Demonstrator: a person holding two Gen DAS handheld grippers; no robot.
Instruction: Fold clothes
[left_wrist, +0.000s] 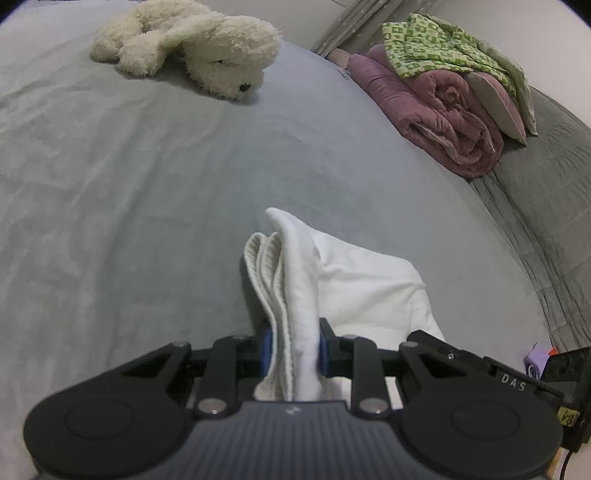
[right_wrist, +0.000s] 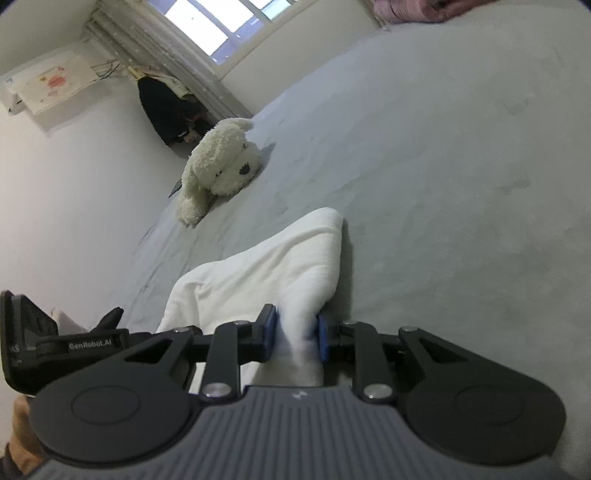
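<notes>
Two grippers pinch a white garment on the bed, ready to fold it.

The left gripper (left_wrist: 291, 349) has its fingers squeezed on a bunched edge with a ribbed hem. The right gripper (right_wrist: 295, 338) has its fingers squeezed on another fold of the same white garment (right_wrist: 266, 273). The cloth lies on the grey bed (left_wrist: 129, 192), close to the person, well apart from the fluffy toy dog (left_wrist: 192, 44) and the pile of blankets (left_wrist: 436, 99). I think a fold is starting. Next, both grippers should lift together and lay the cloth over flat.
</notes>
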